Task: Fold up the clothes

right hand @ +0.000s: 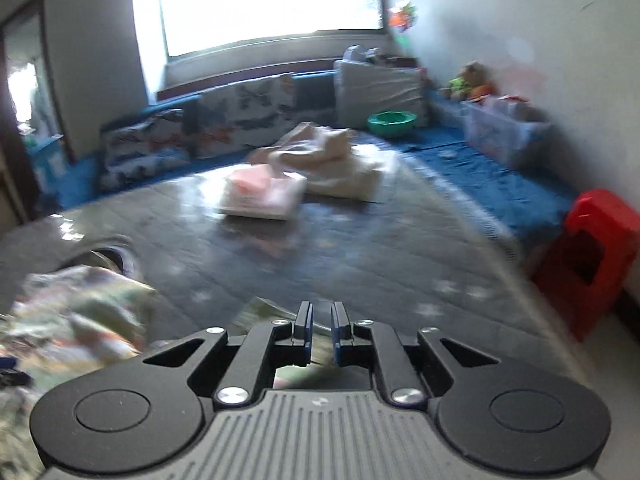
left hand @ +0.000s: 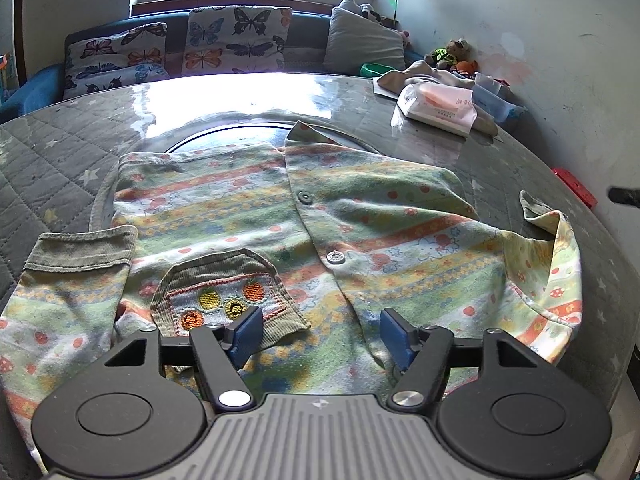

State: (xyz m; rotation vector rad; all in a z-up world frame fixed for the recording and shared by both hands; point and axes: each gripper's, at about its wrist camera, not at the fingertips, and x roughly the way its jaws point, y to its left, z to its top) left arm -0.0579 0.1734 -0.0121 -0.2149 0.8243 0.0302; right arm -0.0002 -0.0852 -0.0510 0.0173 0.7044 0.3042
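A child's striped shirt (left hand: 256, 200) lies front up on the quilted table (left hand: 60, 152), with snap buttons down the middle and a corduroy pocket (left hand: 224, 292). Its left sleeve (left hand: 60, 292) is folded in beside the pocket. The right sleeve (left hand: 552, 280) lies crumpled, its grey cuff (left hand: 536, 210) sticking up. My left gripper (left hand: 320, 336) hovers open over the shirt's lower hem, the blue pads wide apart with only flat cloth below. In the blurred right wrist view my right gripper (right hand: 321, 320) is shut, nothing visibly pinched. It is over the table just right of the shirt (right hand: 80, 312).
A pack of wipes (left hand: 436, 108) and folded beige cloth (left hand: 420, 72) sit at the table's far right. A dark round turntable (left hand: 240, 136) lies partly under the shirt. A red stool (right hand: 592, 256) stands off the right edge. Behind are butterfly cushions (left hand: 236, 40) and a green basin (right hand: 390, 122).
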